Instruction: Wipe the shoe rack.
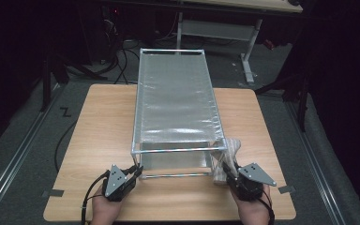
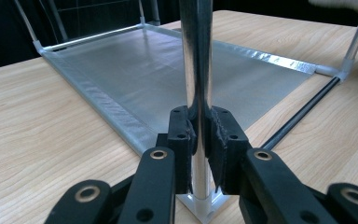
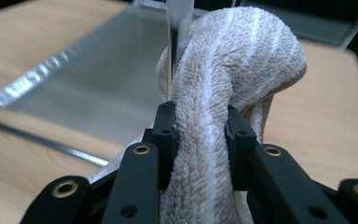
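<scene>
Dark floor and trailing cables ring the light wooden table (image 1: 98,140), and on it stands a two-tier metal rack (image 1: 176,101) with silvery fabric shelves, its long axis running away from me toward the far edge. I hold the near left corner post (image 2: 196,56) with my left gripper (image 2: 200,135): the jaws are pressed together on the shiny upright tube just above its white plastic foot, so the rack is pinned in place. My right gripper (image 3: 200,135) is pinching a beige striped terry towel (image 3: 233,60), the pile bulging out between the pads and looping up over them. From above, the towel (image 1: 225,159) hangs at the rack's near right corner, bunched against that post and touching the front rail of the upper shelf.

What the next move turns on, as I judge it, is that the upper shelf lies forward of and above the right gripper (image 1: 229,174), with the post just to the towel's left in the right gripper view. The right hand is the only one free to carry, so I would lift the towel over the front rail and lay it along the shelf's length, while the left gripper (image 1: 133,174) keeps the frame from sliding.
</scene>
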The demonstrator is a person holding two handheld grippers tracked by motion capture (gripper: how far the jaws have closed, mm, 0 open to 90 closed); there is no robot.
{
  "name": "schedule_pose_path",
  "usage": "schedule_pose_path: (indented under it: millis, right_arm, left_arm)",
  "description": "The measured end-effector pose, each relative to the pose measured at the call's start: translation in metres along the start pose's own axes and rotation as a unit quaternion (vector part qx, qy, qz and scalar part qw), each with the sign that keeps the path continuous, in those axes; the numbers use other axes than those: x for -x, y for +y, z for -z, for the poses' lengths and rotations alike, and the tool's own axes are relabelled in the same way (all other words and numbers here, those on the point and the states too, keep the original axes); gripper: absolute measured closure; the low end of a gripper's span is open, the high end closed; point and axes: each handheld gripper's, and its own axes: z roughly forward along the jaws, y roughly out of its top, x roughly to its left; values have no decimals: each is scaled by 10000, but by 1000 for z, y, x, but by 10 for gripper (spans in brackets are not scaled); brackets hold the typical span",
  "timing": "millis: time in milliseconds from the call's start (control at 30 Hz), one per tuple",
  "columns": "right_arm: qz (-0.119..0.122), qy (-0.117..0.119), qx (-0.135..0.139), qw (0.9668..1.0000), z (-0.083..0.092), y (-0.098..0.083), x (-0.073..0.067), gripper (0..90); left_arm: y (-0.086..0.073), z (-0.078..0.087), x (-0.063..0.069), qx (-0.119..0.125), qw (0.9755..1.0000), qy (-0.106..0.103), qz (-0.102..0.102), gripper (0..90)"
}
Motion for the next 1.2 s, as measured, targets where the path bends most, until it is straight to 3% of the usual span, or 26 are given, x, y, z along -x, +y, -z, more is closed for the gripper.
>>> schedule_pose_path:
  millis: [167,467,633,833,1033,1200]
  right_arm:
    - [-43,104,-496,9987,-19,-20,1,716]
    - [14,275,-1035,9943,-43,-41,3,716]
    - [5,273,-995,9947,-42,-42,4,713]
    - [-165,-42,-728,9972,-38,-37,13,706]
    - [-324,-166,-414,9985,-47,-25,21,710]
    - [-181,-226,-86,9995,-46,-15,16,714]
  left_arm:
    - [0,0,0,-8,10000,3,-1,792]
    - [0,0,-3,-17,10000,29,42,793]
    - [0,0,-3,-25,10000,31,20,792]
    - [0,0,-2,-60,10000,42,9,777]
    - [0,0,-2,-70,9999,78,-35,788]
    - [-1,1,0,-59,9999,139,-77,787]
